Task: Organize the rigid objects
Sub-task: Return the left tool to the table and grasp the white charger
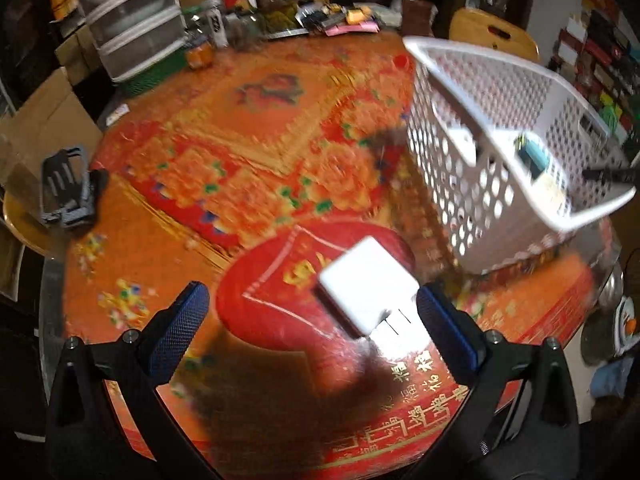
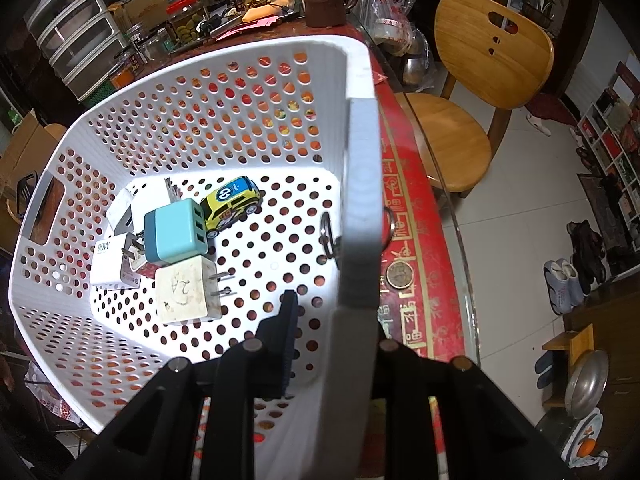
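Note:
A white plug-in charger lies on the red patterned tablecloth, its prongs toward me. My left gripper stands open above it, and the charger sits between the blue-padded fingers, nearer the right one, untouched. The white perforated basket stands to the right. My right gripper is shut on the basket's rim, with one finger inside and the other hidden behind the wall. In the basket lie a blue charger, a yellow toy car, a white 2A charger, a 90W charger and a key ring.
A black folding stand lies at the table's left edge. Jars, a plastic drawer unit and clutter line the far side. A coin lies beside the basket. A wooden chair stands past the table's right edge.

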Demonstrator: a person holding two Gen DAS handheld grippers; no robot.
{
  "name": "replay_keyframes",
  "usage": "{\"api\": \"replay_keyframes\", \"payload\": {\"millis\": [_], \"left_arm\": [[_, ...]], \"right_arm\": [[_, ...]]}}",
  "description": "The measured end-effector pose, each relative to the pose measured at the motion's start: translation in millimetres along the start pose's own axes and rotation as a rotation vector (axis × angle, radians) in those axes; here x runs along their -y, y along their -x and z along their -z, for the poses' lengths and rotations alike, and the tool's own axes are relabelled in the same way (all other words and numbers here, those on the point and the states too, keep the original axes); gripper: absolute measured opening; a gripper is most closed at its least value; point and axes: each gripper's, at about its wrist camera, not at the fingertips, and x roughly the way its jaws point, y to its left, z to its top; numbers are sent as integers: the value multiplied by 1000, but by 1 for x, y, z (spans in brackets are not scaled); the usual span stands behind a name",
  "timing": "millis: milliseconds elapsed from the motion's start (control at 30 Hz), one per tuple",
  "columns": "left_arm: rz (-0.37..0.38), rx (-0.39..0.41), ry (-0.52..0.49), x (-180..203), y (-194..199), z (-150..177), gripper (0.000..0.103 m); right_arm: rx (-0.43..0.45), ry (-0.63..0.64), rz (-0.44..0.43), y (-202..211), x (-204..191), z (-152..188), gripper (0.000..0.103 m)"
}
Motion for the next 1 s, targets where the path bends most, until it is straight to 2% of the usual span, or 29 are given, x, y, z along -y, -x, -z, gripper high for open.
{"api": "replay_keyframes", "payload": {"millis": [167,400,500,533,633,833,1000], "left_arm": [[17,-45,-33,25,-38,2,102],[71,-81,-41,44,-71,2,102],[92,-85,-7,43,-76,5,92],[87,-91,-5,43,-78,5,81],[99,-80,16,41,-78,6,68],[140,-66,42,37,-77,8,65],[130,-35,65,27,-68,8,62]], "right_arm": [[-1,-1,-2,0,1,0,22],[-6,6,0,0,1,0,22],[-6,7,1,0,1,0,22],[-7,10,2,-1,1,0,22],[-8,8,2,-1,0,0,22],[-7,8,1,-1,0,0,22],[-7,9,0,-1,0,0,22]]}}
